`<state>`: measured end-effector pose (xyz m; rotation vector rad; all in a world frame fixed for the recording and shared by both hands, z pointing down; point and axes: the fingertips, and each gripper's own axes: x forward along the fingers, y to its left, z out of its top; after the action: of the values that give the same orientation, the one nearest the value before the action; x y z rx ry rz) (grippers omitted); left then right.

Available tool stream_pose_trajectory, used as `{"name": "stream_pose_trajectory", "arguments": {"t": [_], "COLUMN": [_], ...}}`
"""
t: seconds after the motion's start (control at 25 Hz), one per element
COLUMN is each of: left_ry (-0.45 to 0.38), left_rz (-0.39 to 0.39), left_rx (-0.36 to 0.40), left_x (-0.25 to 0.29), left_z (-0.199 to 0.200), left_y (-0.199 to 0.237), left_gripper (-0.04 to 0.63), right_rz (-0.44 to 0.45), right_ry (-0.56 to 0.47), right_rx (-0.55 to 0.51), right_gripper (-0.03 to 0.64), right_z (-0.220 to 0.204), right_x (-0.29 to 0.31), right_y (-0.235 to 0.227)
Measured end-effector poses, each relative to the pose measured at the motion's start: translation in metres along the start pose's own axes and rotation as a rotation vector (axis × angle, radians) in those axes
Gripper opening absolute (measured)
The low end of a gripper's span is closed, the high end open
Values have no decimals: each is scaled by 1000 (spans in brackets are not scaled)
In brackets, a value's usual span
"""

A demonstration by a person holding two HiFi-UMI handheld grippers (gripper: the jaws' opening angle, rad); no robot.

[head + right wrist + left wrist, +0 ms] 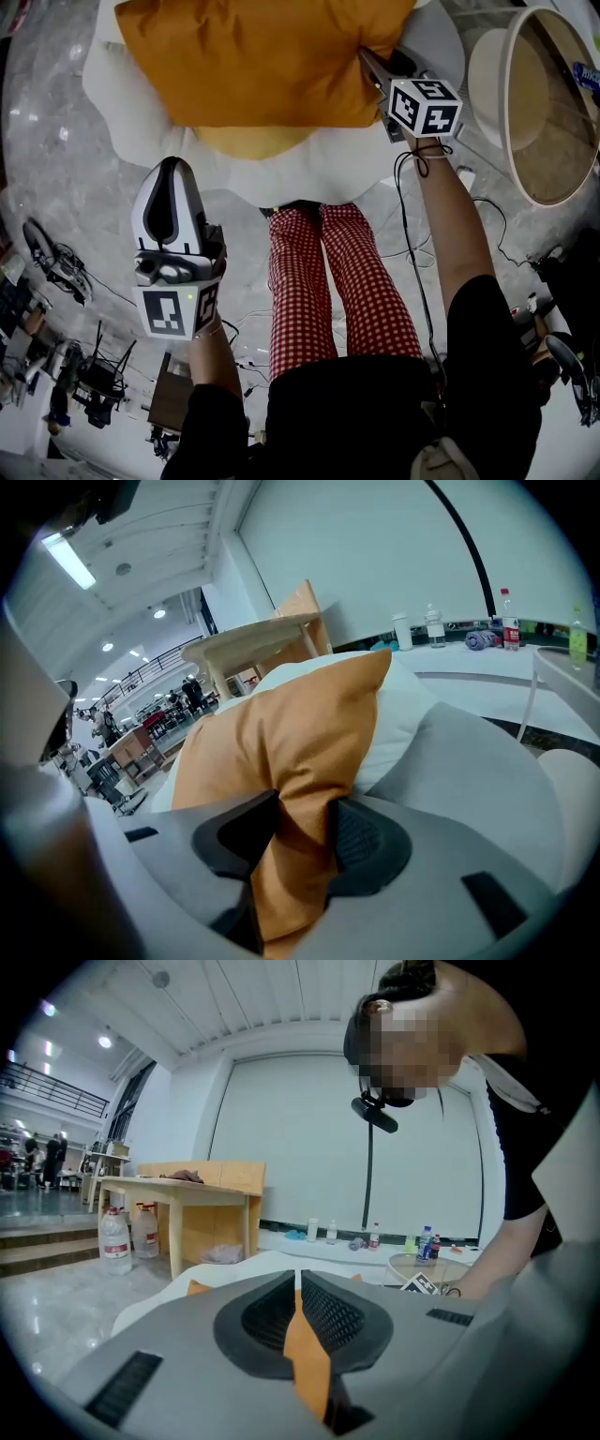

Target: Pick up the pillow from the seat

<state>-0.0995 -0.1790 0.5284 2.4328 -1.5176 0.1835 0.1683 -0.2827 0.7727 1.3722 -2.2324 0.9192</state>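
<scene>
**Pillow** (262, 56): orange, on the white seat (141, 122), in the upper middle of the head view. Its right-hand corner is gathered into a fold. The right gripper view shows it (281, 724) rising from the jaws, with the seat pale behind it.

**Right gripper** (373, 67): at the pillow's right corner, marker cube toward the person. Its jaws are part-way closed, and both pads press on the bunched orange fabric (302, 832).

**Left gripper** (172, 167): held apart from the pillow, below and left of it, with its tip at the seat's near edge. Its jaws are together (298, 1290). A thin orange strip shows in the slit between them; what it is cannot be told.

**Person**: red-check trousers (328, 281) and a dark top, standing just before the seat with one arm to each gripper.

**Round table** (548, 103): right of the seat, pale rim.

**Floor** (47, 141): grey marble. Cables (412, 234) trail by the right arm.

**Wooden table** (178, 1194): in the left gripper view, far left, with water bottles (117, 1241) beneath it.
</scene>
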Motion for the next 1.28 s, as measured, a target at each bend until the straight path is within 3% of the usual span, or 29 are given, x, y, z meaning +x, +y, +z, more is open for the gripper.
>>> {"name": "stream_pose_trajectory", "arguments": {"t": [0.36,0.72,0.92,1.28], "left_ry": [6,28,16,56], "left_rz": [53,133,171,120], "left_rx": [-12,-25,-72,-64], "left_x": [-18,-21,-14,1], "left_z": [-2,-7,-15,-42], "left_y": [7,21,37,85], "left_gripper": [11,11,11,42], "right_rz": [-65,-49,-39,-107], "right_ry": [8,36,39,24], "right_rx": [-36,-62,-71,-59], "right_gripper": [175,176,178,178], "right_z": [-2,-4,-3,-2], "right_x": [-1,2,1,-5], "right_y": [5,4,3,1]}}
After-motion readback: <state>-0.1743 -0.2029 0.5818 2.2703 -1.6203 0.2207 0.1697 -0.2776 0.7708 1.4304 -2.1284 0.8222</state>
